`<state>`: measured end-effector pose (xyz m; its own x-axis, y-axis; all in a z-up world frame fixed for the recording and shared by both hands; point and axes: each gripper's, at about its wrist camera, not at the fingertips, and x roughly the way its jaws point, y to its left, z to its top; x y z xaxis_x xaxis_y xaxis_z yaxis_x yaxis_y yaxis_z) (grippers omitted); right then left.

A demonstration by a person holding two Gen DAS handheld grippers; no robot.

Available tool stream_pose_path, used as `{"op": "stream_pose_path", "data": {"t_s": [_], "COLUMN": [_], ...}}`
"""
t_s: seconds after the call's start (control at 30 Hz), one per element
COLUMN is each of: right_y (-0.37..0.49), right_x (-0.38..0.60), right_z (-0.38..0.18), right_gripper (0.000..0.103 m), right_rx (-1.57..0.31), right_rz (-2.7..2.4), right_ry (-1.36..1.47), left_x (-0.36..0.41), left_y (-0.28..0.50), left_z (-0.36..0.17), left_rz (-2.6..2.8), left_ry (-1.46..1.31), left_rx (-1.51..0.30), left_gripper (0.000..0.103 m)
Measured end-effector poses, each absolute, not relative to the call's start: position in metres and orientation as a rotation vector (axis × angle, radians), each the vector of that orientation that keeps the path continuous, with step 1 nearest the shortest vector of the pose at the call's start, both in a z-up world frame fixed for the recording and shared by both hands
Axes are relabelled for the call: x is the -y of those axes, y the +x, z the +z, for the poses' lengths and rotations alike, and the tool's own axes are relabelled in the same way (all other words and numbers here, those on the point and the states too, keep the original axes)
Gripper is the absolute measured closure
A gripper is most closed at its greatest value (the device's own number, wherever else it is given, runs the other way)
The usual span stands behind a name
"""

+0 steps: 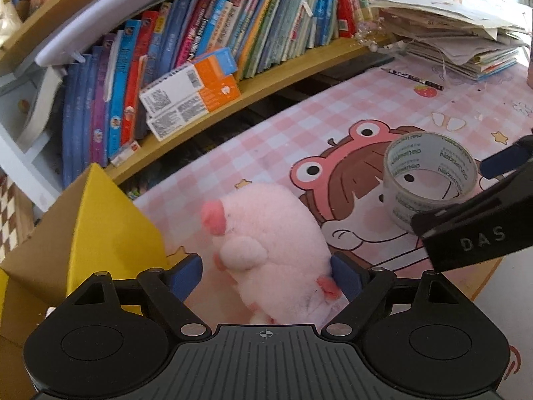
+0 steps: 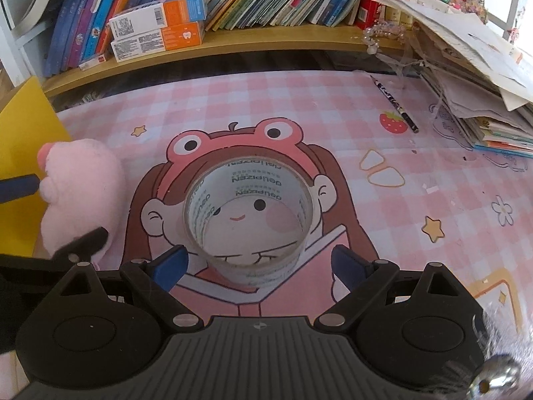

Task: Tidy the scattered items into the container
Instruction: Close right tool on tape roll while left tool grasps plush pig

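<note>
A pink plush pig (image 1: 269, 246) lies on the pink checked mat, next to a yellow cardboard box (image 1: 110, 233) on its left. My left gripper (image 1: 266, 275) is open with its blue pads on either side of the pig's lower body. A clear tape roll (image 2: 248, 220) stands on the mat over the cartoon girl's face. My right gripper (image 2: 260, 265) is open, its pads flanking the near side of the roll. The roll also shows in the left wrist view (image 1: 429, 180), and the pig in the right wrist view (image 2: 80, 196).
A black patterned pencil (image 2: 394, 103) lies on the mat at the back right. A stack of papers and books (image 2: 473, 76) sits at the right. A wooden shelf (image 2: 273, 38) with books and orange-white boxes (image 2: 160, 28) runs along the back.
</note>
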<state>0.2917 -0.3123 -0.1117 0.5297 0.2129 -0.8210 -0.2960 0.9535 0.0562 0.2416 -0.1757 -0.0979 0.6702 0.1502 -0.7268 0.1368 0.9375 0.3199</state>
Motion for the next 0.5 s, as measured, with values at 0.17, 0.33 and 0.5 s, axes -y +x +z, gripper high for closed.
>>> {"op": "stream_pose_path", "data": {"t_s": [0.17, 0.33, 0.5], "right_y": [0.3, 0.305, 0.311], "right_x": [0.309, 0.307, 0.304], "right_z": [-0.115, -0.118, -0.12], "right_gripper": [0.01, 0.01, 0.011], "right_rx": [-0.963, -0.964, -0.958], "right_rz": [0.315, 0.318, 0.322], "right_ry": [-0.097, -0.099, -0.109], "left_x": [0.174, 0.168, 0.165], "left_y": [0.249, 0.253, 0.257], "left_z": [-0.106, -0.11, -0.11], "left_rz": [-0.02, -0.026, -0.032], "left_ry": [0.35, 0.324, 0.312], "left_rx": [-0.879, -0.884, -0.877], "left_gripper": [0.017, 0.019, 0.024]}}
